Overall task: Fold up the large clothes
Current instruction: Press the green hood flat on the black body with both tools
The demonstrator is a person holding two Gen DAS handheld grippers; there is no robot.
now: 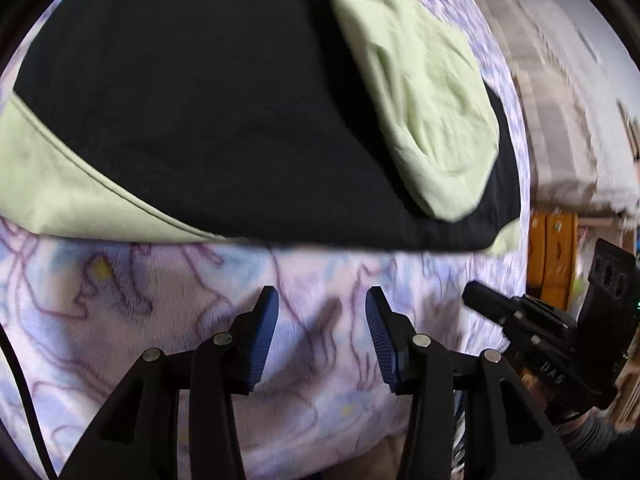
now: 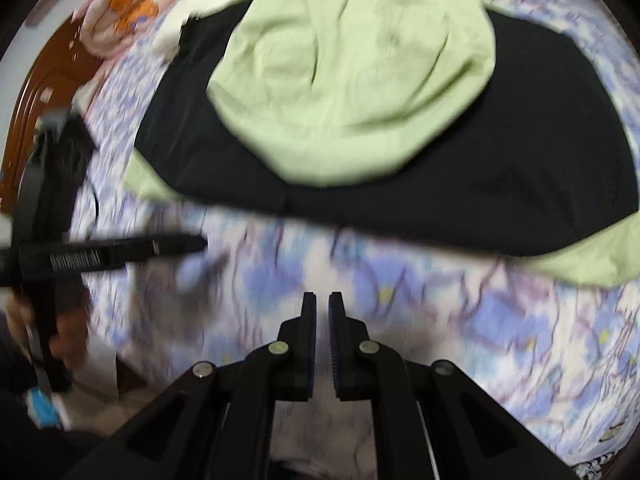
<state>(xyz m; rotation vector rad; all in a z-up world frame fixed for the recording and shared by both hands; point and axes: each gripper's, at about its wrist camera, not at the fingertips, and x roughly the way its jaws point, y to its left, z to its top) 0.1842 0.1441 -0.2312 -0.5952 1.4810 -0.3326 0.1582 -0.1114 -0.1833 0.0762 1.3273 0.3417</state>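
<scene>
A large black garment with pale green sleeves [image 1: 208,120] lies flat on a floral blanket; one green sleeve [image 1: 432,100] is folded over its black body. It also shows in the right wrist view [image 2: 460,184], with the green part [image 2: 352,80] on top. My left gripper [image 1: 322,300] is open and empty above the blanket, short of the garment's near hem. My right gripper [image 2: 322,300] is nearly closed and empty, also short of the hem. Each gripper shows in the other's view, the right one [image 1: 472,292] and the left one [image 2: 200,244].
The purple and blue floral blanket [image 1: 160,320] covers the bed. A pink bundle with orange prints [image 2: 120,12] lies at the far left. Wooden furniture [image 1: 552,256] stands beside the bed on the right, and a wooden board [image 2: 36,92] on the left.
</scene>
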